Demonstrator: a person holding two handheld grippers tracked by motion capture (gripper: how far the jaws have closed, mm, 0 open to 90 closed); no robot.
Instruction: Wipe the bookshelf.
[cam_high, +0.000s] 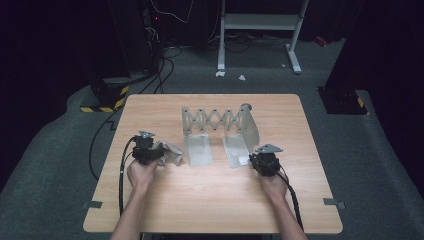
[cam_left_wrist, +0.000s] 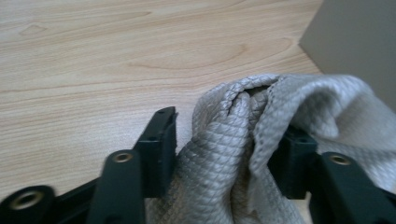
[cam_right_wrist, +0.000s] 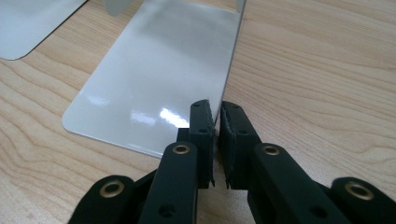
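The left gripper (cam_high: 150, 150) has its jaws closed on a bunched grey cloth (cam_left_wrist: 261, 140), which lies on the desk (cam_high: 210, 200) just left of the metal expanding rack (cam_high: 220, 125). The right gripper (cam_right_wrist: 215, 123) has its jaws almost together at the near edge of the rack's right plate (cam_right_wrist: 159, 79); whether they pinch that edge I cannot tell. Likely risks: the light rack slides or its scissor links fold when wiped, the edge slips free, or the cloth pulls loose. No brand, label or writing is readable.

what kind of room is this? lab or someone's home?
Most likely a lab or recording studio: dark curtained walls, hazard-striped stand bases on grey carpet, loose cables on the floor, and a lone wooden table holding a metal rack.
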